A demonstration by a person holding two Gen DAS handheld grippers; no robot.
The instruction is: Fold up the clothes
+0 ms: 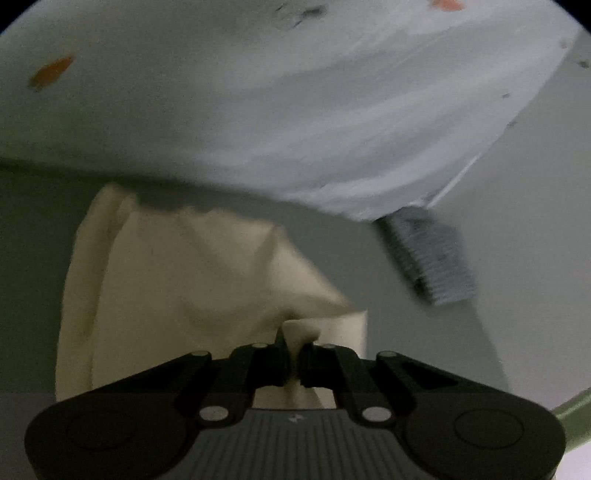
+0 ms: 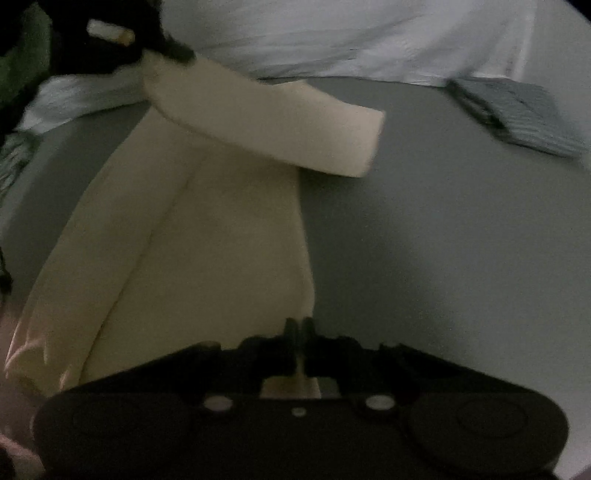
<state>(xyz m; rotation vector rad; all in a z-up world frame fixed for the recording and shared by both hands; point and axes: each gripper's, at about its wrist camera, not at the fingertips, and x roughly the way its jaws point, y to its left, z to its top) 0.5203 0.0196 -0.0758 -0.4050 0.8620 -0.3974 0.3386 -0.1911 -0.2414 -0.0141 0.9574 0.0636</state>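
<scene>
Garment [image 2: 207,236] on table [image 2: 424,258], folded cloth [image 2: 524,114] right, sheet [image 2: 351,33] seemingly behind

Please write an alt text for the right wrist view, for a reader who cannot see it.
The right gripper is shut on the edge of a cream garment spread on a grey surface. The left gripper lifts its far end. A folded grey cloth and white fabric lie beyond.

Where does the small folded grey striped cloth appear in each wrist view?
Left wrist: the grey striped cloth lies right of centre on the grey table.
Right wrist: it lies at the upper right.
Shared landmark: the white garment, whose edge ends right beside it.
</scene>
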